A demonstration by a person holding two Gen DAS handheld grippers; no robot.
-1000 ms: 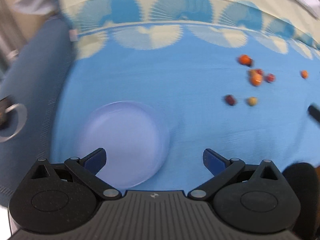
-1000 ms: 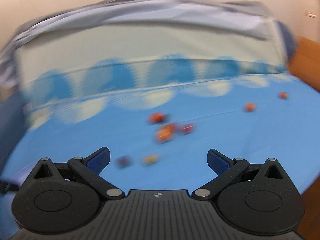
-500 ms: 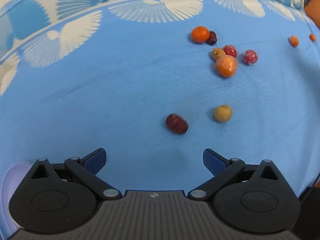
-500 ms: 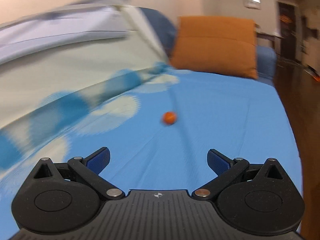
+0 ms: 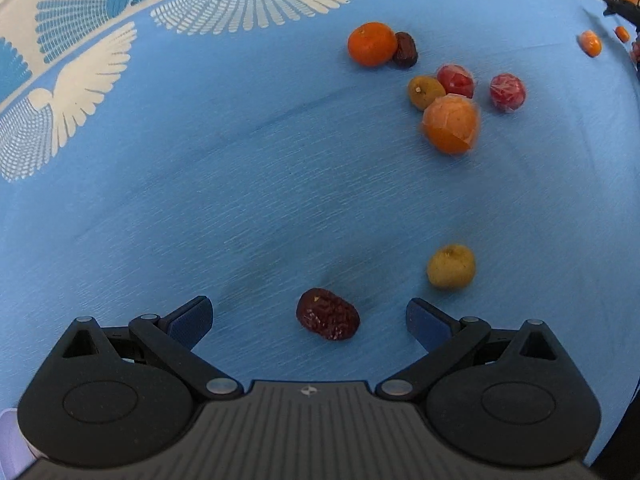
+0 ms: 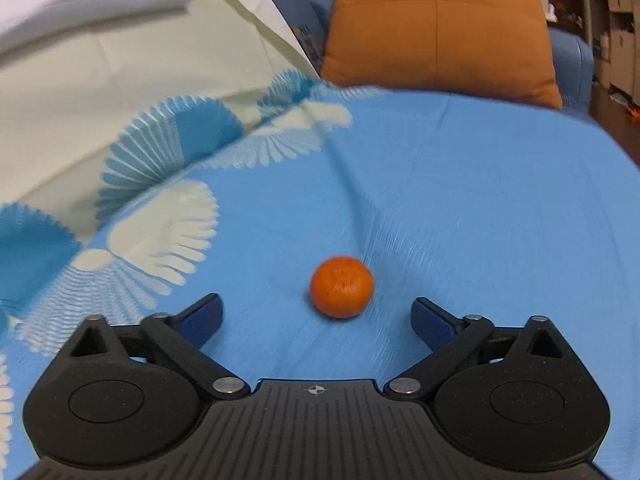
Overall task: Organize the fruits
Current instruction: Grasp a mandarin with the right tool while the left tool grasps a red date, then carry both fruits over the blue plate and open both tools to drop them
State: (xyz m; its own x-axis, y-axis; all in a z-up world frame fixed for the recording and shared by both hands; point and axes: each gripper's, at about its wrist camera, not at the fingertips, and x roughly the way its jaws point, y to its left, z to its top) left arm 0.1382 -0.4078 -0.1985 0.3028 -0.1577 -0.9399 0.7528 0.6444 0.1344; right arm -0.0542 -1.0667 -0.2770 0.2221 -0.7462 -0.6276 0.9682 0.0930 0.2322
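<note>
On the bed: a blue bedspread (image 5: 240, 200) with white fan patterns is carrying all the fruit you are working with.
Left gripper (image 5: 308, 316): you are holding it released, jaws spread wide, low over the bedspread and gripping nothing.
Dark red date (image 5: 327, 314): it is lying on the cloth between your left gripper's blue fingertips (image 5: 192, 318), touching neither one.
Yellow fruit (image 5: 451, 267): it is sitting just beyond the right fingertip, near the date but apart from it.
Far cluster: a mandarin (image 5: 372, 43) is touching a second dark date (image 5: 406, 49); nearby a yellow-green fruit (image 5: 425, 92), a wrapped red fruit (image 5: 456, 80) and a wrapped orange fruit (image 5: 451, 123) are bunching together, with another wrapped red fruit (image 5: 507, 92) just beside them.
Edge of the left view: two small orange fruits (image 5: 590, 43) are lying well apart from the cluster, at the far right.
Right gripper (image 6: 317, 316): you are keeping it released too, jaws wide, holding nothing.
Small orange (image 6: 342, 286): it is resting on the bedspread just ahead of the right gripper's fingertips, roughly centred between them and untouched.
Background, right view: an orange cushion (image 6: 440, 28) is leaning at the far end of the bed, and pale bedding (image 6: 120, 60) is piling up on the left.
</note>
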